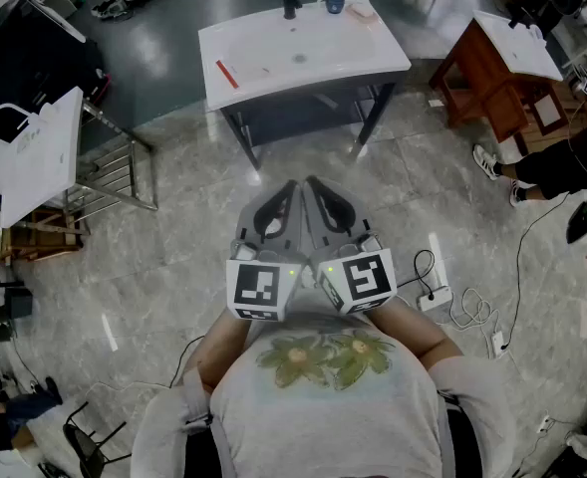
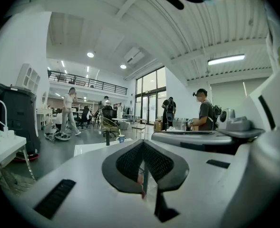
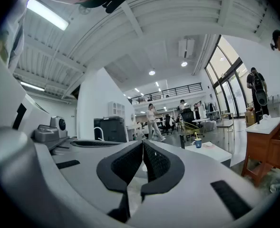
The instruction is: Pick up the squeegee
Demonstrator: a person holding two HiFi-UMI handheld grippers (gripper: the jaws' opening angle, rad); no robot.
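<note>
Head view is showing the left gripper [image 1: 293, 185] and the right gripper [image 1: 311, 181] being held side by side just in front of the person's chest, their tips nearly touching. Only this view is showing the squeegee [image 1: 227, 74], a slim red thing lying on the left part of the white basin counter [image 1: 273, 38], well apart from both grippers. Left gripper view is showing its jaws pressed together with nothing between them, and beyond them a blue cup [image 2: 121, 138] beside a black faucet [image 2: 107, 137]. Right gripper view is showing its jaws closed on nothing too, with a wooden table [image 3: 265, 144] standing at the right.
</note>
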